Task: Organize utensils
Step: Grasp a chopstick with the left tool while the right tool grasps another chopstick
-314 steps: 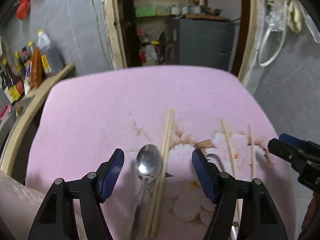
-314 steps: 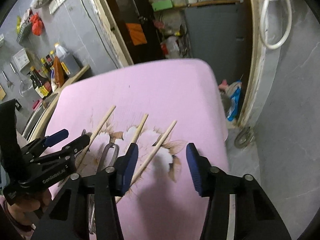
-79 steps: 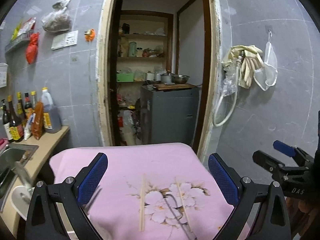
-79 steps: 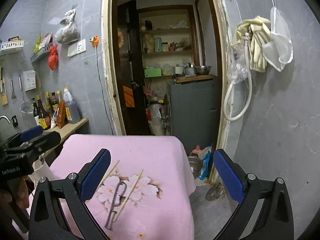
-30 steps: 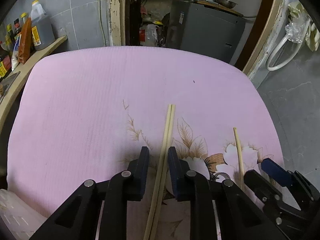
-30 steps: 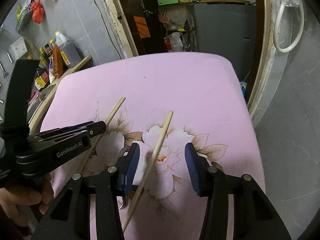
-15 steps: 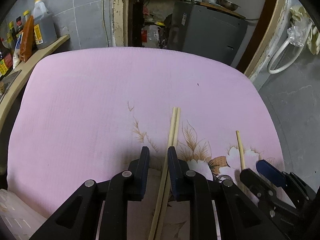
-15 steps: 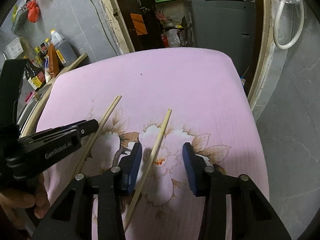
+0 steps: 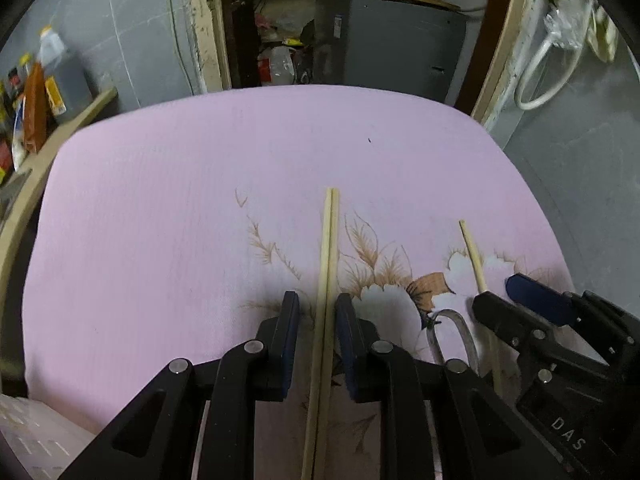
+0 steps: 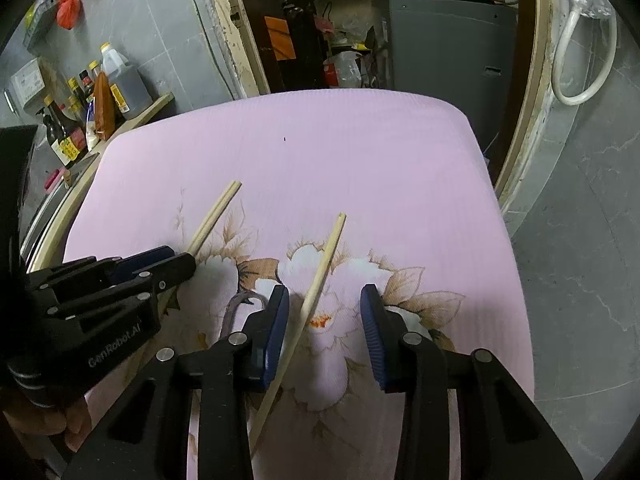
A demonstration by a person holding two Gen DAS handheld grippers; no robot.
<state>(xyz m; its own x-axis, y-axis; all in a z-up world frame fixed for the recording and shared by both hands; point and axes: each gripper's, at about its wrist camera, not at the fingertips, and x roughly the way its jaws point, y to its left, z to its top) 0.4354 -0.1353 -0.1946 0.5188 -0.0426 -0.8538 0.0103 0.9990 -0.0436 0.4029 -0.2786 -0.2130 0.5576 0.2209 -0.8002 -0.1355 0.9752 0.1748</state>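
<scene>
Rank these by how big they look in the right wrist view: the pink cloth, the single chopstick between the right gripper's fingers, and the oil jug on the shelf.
1. Pink cloth, by far the largest.
2. Single chopstick, long but thin.
3. Oil jug.
The jug stands farther off, so the order of those two is unsure.

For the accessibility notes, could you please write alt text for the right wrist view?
The right gripper, jaws closing, straddles a single chopstick lying on a pink floral cloth. At left, the left gripper reaches a chopstick pair.
</scene>
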